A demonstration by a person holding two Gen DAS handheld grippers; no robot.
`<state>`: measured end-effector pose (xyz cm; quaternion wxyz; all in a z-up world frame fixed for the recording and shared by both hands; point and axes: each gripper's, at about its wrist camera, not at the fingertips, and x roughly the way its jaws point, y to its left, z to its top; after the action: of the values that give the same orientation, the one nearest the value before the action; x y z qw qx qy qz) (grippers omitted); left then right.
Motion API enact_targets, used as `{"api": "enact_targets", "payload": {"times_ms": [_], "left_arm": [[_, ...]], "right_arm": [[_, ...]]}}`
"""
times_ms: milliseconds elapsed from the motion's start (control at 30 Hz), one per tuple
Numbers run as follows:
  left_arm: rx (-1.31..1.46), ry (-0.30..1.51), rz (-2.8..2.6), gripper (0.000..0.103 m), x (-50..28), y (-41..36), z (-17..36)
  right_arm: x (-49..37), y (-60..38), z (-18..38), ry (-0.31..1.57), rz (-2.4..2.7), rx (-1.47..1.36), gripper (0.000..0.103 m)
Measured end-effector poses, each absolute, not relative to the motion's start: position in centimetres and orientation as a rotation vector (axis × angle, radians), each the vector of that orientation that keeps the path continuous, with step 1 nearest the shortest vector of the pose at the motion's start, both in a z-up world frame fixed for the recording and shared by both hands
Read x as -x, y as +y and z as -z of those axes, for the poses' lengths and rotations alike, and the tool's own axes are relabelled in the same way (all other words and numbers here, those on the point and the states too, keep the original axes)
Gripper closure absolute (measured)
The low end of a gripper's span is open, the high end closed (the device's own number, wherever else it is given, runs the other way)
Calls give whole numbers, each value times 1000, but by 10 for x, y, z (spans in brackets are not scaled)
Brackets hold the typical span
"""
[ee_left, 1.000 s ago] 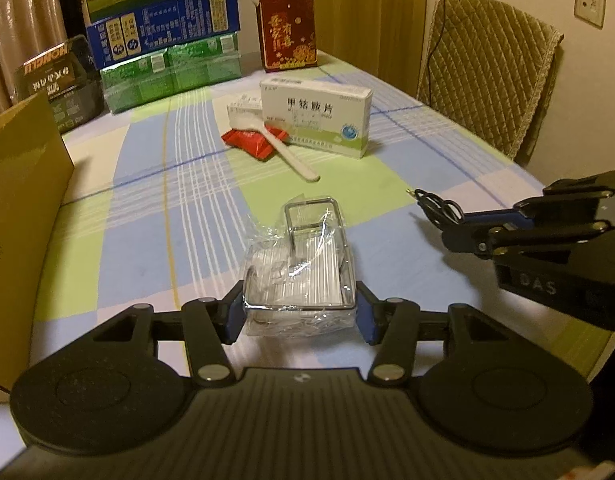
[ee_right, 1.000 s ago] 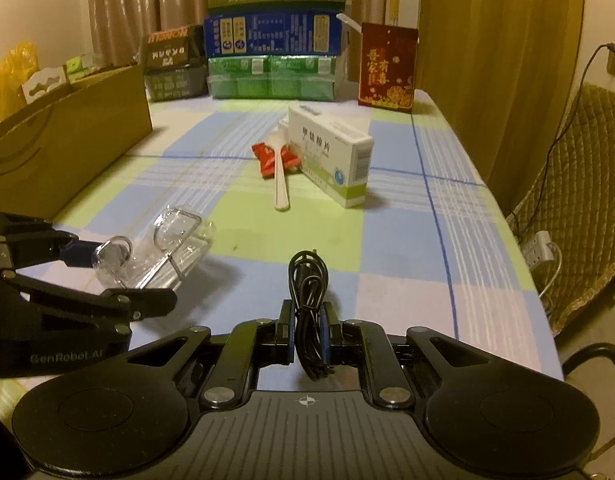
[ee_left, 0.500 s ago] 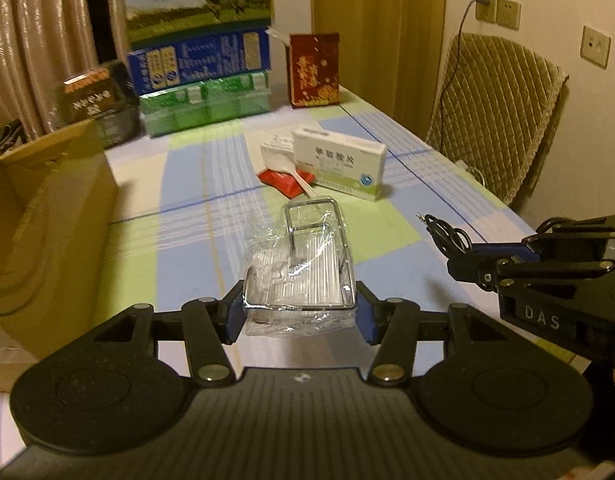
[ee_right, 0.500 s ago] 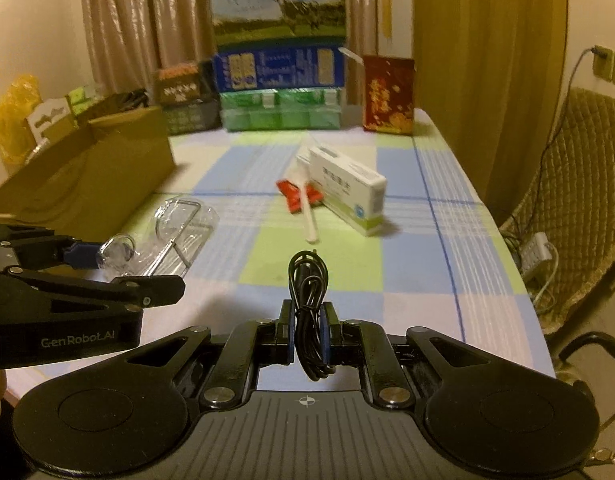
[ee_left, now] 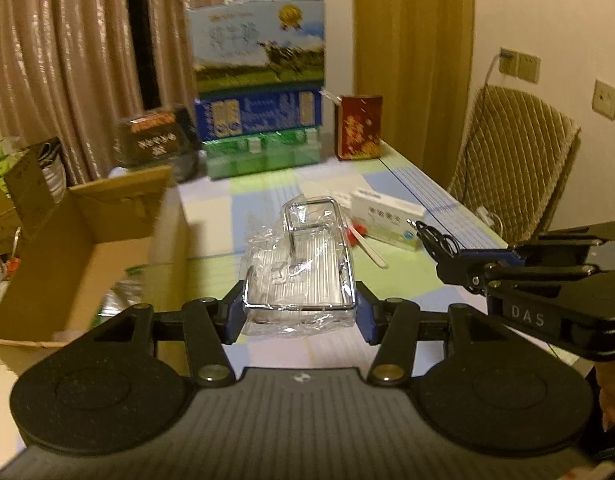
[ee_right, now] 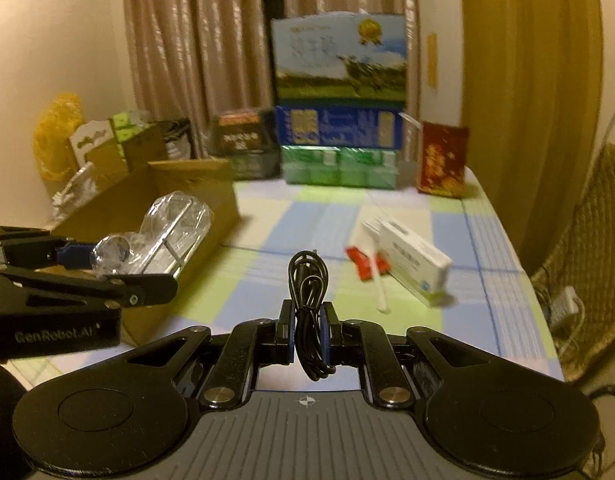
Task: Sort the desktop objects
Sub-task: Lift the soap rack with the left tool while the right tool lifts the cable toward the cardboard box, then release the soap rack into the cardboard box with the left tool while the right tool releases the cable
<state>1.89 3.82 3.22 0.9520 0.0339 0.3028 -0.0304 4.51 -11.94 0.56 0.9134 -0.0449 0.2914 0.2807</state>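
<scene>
On my right tongs [ee_right: 306, 322] I can read nothing from their own camera, but seen from the left their side carries the white letters "DAS"; my left tongs [ee_left: 299, 312] show "GenRobot.AI" on their flank in the right view. The left pair is pinching a chrome wire rack wrapped in clear plastic film [ee_left: 301, 268], held up off the cloth, while the right pair is pressed together on a coiled black cable [ee_right: 309, 276]. Ahead of the right tongs, on the blue, green and white checked tablecloth [ee_right: 487, 308], lie a white medicine box with blurred dark print [ee_right: 417, 266], a white plastic spoon [ee_right: 377, 280] and a red sachet [ee_right: 359, 260] — the lettering is too smeared to read. Left of my left tongs stands an open brown cardboard box [ee_left: 79, 252]. Far ahead, stacked cartons — the top one a blue milk carton with a cow picture [ee_right: 339, 56] — and a red box with gold pattern [ee_right: 443, 158].
</scene>
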Motion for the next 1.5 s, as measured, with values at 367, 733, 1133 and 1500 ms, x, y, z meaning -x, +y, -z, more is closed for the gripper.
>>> {"api": "enact_targets", "payload": {"times_ms": [367,733,1133,1500], "left_arm": [[-99,587,-77,54,1,135,-68],[-55,626,-156,54,-5,234,-68],[-27,688,-178,54,-28,279,-41],[3,707,-173,54,-50,301,-24]], "right_arm": [[-45,-30,-39,560,-731,83,94],[-53,63,-38,603,-835,74,94],[-71,113,-19,647,-847,95,94],[-90,141,-6,663,-851,102,94]]}}
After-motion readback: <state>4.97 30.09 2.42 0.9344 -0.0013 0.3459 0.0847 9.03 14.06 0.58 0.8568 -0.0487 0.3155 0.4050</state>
